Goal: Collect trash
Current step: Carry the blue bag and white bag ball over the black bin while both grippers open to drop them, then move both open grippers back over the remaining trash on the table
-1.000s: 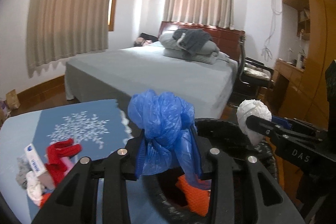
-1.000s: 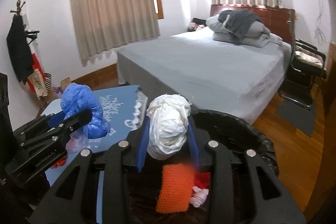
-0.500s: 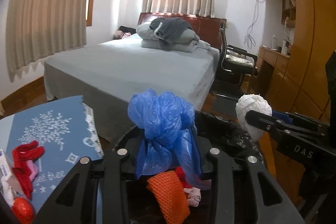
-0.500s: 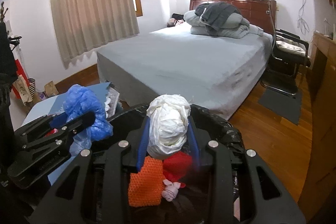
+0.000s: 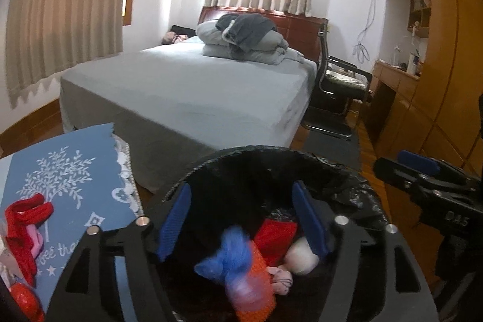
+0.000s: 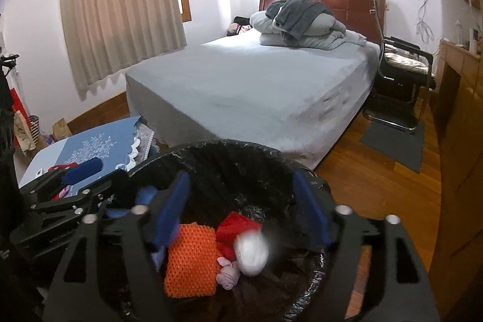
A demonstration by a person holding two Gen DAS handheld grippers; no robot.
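Note:
Both grippers hang over a bin lined with a black bag (image 5: 247,153) (image 6: 217,147). My left gripper (image 5: 241,219) has its jaws opening, and nothing is between them. The blue plastic wad (image 5: 229,261) is blurred below it, inside the bin. My right gripper (image 6: 243,210) also has its jaws opening, with an empty gap. The white crumpled wad (image 6: 252,252) is blurred inside the bin under it. An orange knitted piece (image 6: 190,258), a red cloth (image 6: 235,228) and a small pink piece (image 6: 228,276) lie in the bin too.
A blue cloth with a white tree print (image 5: 60,180) covers a table left of the bin, with red items (image 5: 24,219) on it. A grey bed (image 5: 193,92) stands behind, a black chair (image 5: 335,86) and wooden cabinets (image 5: 437,80) to the right.
Both grippers opened. The blue wad left the left gripper and the white wad left the right one; both now lie in the bin. Both hands moved further over the bin.

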